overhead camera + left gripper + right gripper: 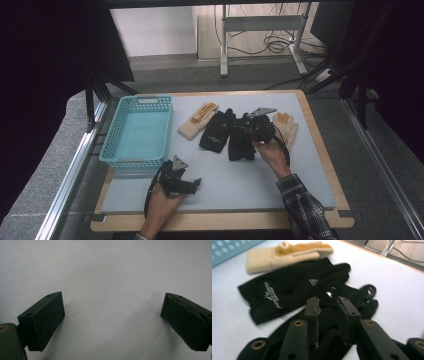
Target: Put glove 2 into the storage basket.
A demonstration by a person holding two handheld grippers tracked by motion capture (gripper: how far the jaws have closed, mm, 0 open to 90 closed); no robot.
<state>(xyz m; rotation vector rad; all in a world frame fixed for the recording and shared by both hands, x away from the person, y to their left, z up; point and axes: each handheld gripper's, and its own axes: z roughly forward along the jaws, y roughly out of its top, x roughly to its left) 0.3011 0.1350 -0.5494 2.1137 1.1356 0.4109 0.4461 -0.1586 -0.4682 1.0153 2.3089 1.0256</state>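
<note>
Black glove under the right gripper [240, 145]: lies flat near the middle of the mat, long axis running roughly from the person's edge toward the far edge, fingers pointing away from the person; in the right gripper view its shiny fingertips [368, 293] show past the jaws.
Right gripper [327, 315]: held in the right hand [270, 150], low over this glove; jaws drawn close with a narrow gap, glove fabric between and under them; whether they actually pinch it I cannot tell.
Second black glove [216, 131]: just to the left, touching or overlapping the first, printed white logo [271, 297], fingers also toward the far side.
Cream glove with orange fingers [198, 121]: beside the second black glove on its left, tilted, fingers toward the far right.
Another cream glove [286, 125]: right of the gripper, partly hidden by it.
Turquoise basket [116, 131]: at the mat's left edge.
Left gripper [112, 315]: in the left hand [162, 202] near the front left, jaws spread wide over bare mat [110, 272].
Mat and board: pale grey mat on a wooden board [320, 145].
</note>
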